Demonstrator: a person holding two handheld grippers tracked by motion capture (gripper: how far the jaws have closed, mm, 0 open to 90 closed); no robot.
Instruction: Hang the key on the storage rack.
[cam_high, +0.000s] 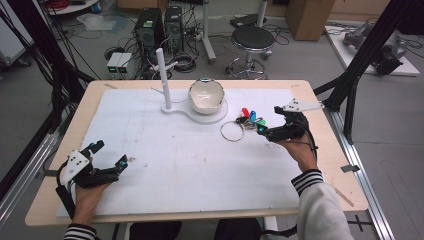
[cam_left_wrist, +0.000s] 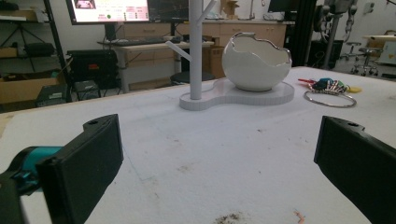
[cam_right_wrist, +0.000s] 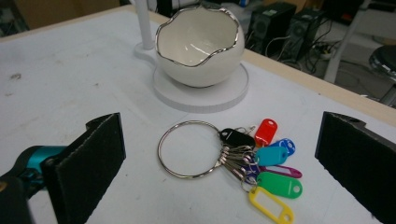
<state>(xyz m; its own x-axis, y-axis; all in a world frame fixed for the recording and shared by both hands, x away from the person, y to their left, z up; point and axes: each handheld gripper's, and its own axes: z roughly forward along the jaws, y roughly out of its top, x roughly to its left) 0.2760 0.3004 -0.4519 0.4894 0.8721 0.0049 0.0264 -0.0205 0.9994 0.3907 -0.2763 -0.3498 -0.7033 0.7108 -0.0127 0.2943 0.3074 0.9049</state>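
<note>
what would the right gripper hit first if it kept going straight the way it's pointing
Most likely the key ring with its coloured tags, lying on the table between the open fingers of the right gripper. The white bowl sits farther along; exact depth is unclear.

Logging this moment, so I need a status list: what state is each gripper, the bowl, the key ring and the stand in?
left gripper: open, holding nothing.
right gripper: open, by the tags.
bowl: upright, empty, on the stand's base.
key ring: flat on the table, tags fanned out.
stand: upright, nothing hung.
</note>
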